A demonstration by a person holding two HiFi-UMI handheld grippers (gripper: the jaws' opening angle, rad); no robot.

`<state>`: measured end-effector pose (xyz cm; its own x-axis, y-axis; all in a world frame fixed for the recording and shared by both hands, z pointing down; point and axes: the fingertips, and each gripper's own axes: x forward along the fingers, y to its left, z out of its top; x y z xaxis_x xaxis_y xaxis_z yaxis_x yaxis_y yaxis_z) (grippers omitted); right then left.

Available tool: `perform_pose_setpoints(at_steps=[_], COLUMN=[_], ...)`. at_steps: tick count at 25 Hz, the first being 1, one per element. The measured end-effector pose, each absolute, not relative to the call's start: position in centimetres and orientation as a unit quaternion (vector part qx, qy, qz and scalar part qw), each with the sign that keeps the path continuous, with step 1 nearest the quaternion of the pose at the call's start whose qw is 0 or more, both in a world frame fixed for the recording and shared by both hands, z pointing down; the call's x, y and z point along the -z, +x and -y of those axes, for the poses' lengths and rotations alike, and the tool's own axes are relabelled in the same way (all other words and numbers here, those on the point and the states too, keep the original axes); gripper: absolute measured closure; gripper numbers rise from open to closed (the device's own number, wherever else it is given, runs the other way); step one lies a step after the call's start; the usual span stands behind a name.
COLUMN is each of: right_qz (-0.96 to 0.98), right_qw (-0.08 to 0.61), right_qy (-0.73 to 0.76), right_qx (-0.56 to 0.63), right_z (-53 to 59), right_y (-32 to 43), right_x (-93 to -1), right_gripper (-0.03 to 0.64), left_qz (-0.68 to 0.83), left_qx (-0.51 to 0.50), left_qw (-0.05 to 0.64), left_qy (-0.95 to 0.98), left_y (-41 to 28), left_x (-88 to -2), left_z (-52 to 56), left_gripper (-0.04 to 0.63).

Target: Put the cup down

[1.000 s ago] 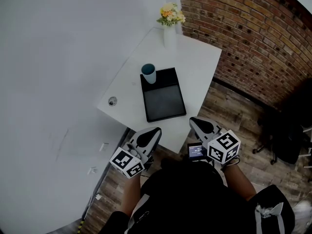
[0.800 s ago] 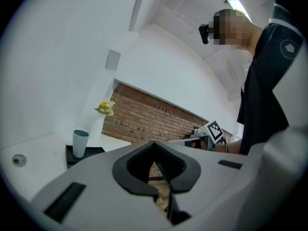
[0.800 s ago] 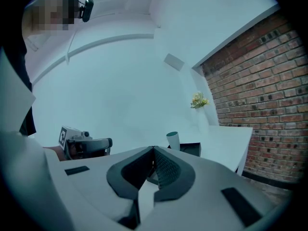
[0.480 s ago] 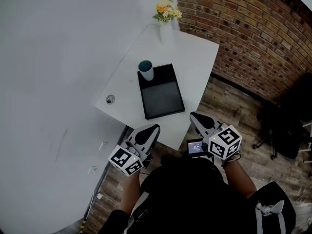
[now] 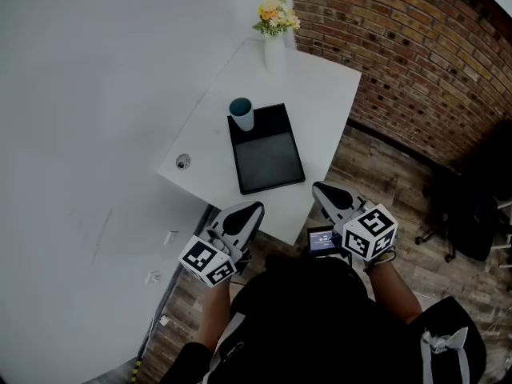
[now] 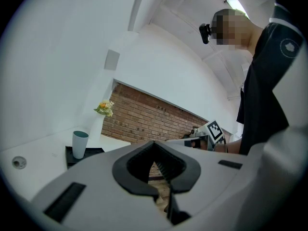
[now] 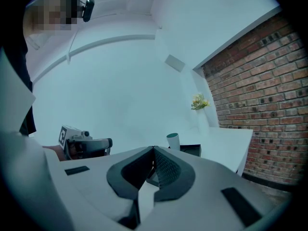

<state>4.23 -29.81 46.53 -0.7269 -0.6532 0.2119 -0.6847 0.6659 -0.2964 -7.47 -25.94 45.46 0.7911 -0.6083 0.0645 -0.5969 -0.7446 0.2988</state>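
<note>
Left gripper (image 5: 250, 213) and right gripper (image 5: 324, 194), both pressed together on nothing, hang well apart from the teal-lined cup (image 5: 242, 112), which stands upright on the black tray's (image 5: 268, 162) far corner on the white table (image 5: 320, 94), so the placing looks done and neither gripper should go near the cup.

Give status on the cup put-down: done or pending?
Done, it looks: the cup stands upright on the black tray, at its far left corner, on the white table. In hand: nothing; the left gripper and right gripper are both shut and empty, short of the table's near edge. Left: nothing visible.
</note>
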Motion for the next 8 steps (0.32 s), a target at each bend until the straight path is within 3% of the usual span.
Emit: perform_pose_setpoints(at_steps=[8], right_qz=[0.912], right_qw=[0.045], right_qy=[0.366], right_qx=[-0.180], right_z=[29.68], right_y=[4.53], right_x=[-46.18], right_gripper=[0.604], left_qz=[0.324], left_qx=[0.015], left_qw=[0.156], left_qy=[0.933], left_y=[-7.10], left_x=[-45.17], left_z=[25.75], left_gripper=[0.589])
